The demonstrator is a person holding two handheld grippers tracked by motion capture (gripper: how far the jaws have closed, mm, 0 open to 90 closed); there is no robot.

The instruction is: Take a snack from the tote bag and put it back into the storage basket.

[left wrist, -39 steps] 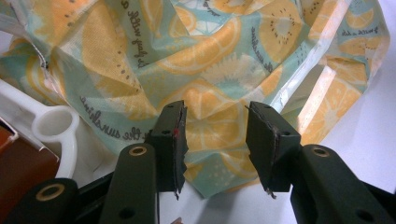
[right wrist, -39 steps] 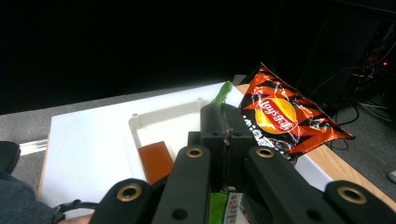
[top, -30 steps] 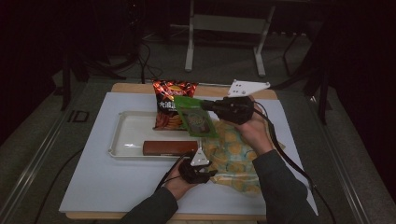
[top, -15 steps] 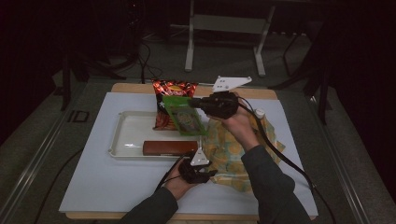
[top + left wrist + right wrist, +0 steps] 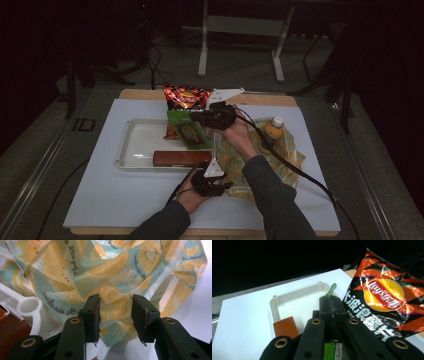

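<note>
High view, right tongs: pressed together on the green packet, held over the white tray near its right end, toward the far edge of the surface.
High view, green packet: hung from the tongs, its lower part over the tray, just in front of the red chip bag.
High view, red chip bag: at the far edge of the surface, leaning onto the tray's far right corner.
High view, brown bar: lay in the tray along its near rim.
High view, left tongs: near the near edge of the surface, at the near left corner of the fruit-print bag; spread could not be told here.
High view, bottle: orange, white cap, sat inside the fruit-print bag on the right side of the surface.
Left gripper view, left tongs: spread apart, a fold of the fruit-print bag between the jaws, not clamped.
Left gripper view, tray: white handle loop at left, brown bar beside it.
Right gripper view, right tongs: closed tight, pinching the green packet, whose edge stuck out past the tips.
Right gripper view, tray: beyond the tongs, brown bar in it.
Right gripper view, red chip bag: just right of the tongs.
</note>
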